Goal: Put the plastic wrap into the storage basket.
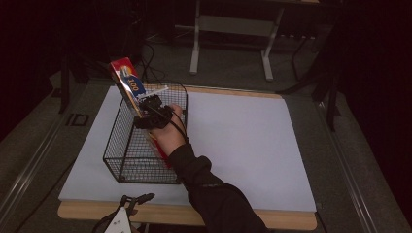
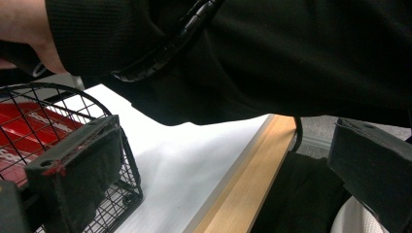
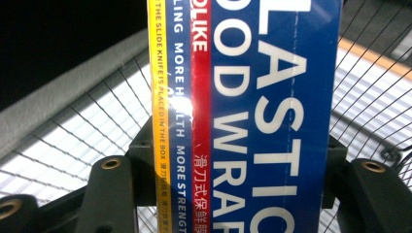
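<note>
A long box of plastic food wrap (image 1: 127, 80), red, blue and yellow, stands tilted over a black wire basket (image 1: 121, 145), its top end leaning away to the left. My right gripper (image 1: 148, 109) is shut on the box's middle, above the basket's far half. In the right gripper view the box (image 3: 252, 116) fills the space between the jaws, with the basket mesh (image 3: 73, 136) behind it. My left gripper (image 1: 138, 199) rests at the table's front edge, just in front of the basket. Its pads (image 2: 73, 179) stand wide apart with nothing between them.
The basket stands on the left part of a white sheet (image 1: 243, 141) that covers a wooden table (image 1: 160, 213). A red surface with white lettering (image 2: 29, 126) shows through the basket's mesh; I cannot tell whether it belongs to the held box. A black sleeve (image 1: 214, 194) crosses the front.
</note>
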The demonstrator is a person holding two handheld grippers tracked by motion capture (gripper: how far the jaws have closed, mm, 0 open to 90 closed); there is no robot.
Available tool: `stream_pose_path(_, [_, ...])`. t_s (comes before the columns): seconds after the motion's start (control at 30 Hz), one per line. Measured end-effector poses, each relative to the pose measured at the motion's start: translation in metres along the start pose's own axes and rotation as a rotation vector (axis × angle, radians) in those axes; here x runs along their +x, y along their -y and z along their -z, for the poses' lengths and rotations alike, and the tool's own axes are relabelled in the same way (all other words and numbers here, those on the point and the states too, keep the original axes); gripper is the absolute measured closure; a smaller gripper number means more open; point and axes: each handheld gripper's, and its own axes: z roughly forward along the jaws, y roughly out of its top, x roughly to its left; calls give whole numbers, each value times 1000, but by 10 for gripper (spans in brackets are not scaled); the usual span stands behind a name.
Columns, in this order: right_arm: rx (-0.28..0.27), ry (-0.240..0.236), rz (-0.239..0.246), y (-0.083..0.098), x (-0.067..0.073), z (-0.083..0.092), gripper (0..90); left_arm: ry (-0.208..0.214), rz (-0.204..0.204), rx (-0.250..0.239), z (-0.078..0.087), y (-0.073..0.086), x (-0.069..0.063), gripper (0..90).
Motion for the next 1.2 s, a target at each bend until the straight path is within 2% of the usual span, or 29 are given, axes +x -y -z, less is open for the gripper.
stream_pose_path(0.23, [40, 8, -13, 5, -3, -12, 394, 1, -1, 0, 0, 0, 0, 2])
stream_pose_path(0.4, [62, 54, -13, 4, -2, -20, 392, 0, -2, -1, 1, 0, 0, 2])
stream_pose_path(0.57, [95, 66, -53, 4, -6, -27, 389, 0, -2, -1, 1, 0, 0, 2])
stream_pose_path(0.7, [130, 118, -87, 9, -14, -37, 369, 4, -2, -1, 1, 0, 0, 2])
stream_pose_path(0.73, [138, 118, -92, 11, -16, -39, 370, 4, -2, -1, 1, 0, 0, 2])
stream_pose_path(0.87, [148, 137, -57, 16, -17, -45, 368, 5, -1, 0, 0, 0, 0, 2])
stream_pose_path(1.13, [167, 106, -73, 20, -20, -49, 360, 5, -4, 5, -1, 0, -1, 2])
stream_pose_path(1.17, [159, 109, -69, 21, -20, -49, 361, 6, -4, 4, -1, 0, -1, 2])
stream_pose_path(1.2, [163, 123, -44, 20, -18, -50, 356, 7, -4, 7, -1, 0, -1, 2])
